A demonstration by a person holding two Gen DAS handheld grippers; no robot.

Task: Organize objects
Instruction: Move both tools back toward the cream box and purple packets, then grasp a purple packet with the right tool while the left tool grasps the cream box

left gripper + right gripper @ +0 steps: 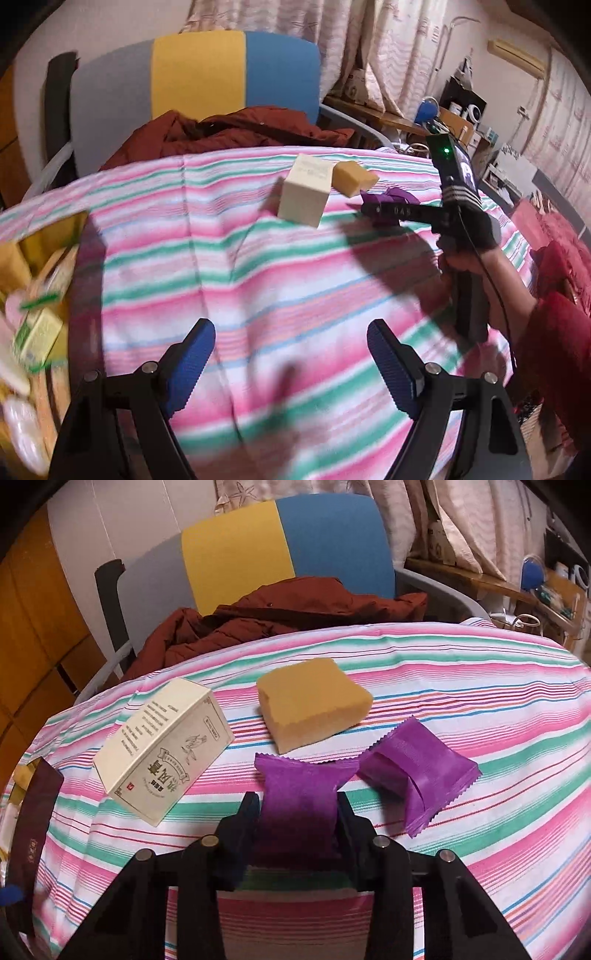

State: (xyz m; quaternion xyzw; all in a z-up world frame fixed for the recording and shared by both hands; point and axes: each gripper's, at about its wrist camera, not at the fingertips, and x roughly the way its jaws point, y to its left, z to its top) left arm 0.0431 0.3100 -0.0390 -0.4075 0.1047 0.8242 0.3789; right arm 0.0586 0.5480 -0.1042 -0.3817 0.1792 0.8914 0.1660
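On the striped cloth (480, 812) lie a cream printed box (162, 749), a yellow sponge (314, 705) and two purple packets. My right gripper (298, 799) is shut on the nearer purple packet (299, 775), its black fingers pinching the packet's sides. The other purple packet (417, 771) lies loose just to the right. In the left wrist view my left gripper (291, 328) stands open over bare cloth, its blue pads (192, 365) wide apart and holding nothing. Far ahead sit the cream box (306, 192), the sponge (354, 179) and the right gripper (369, 212), which a gloved hand (469, 229) holds.
An open container (37, 295) with several packages sits at the left edge of the cloth. A dark maroon box (33, 830) stands at the left. Behind the table is a chair (199, 74) with a red-brown jacket (229, 129). Cluttered shelves (461, 110) fill the far right.
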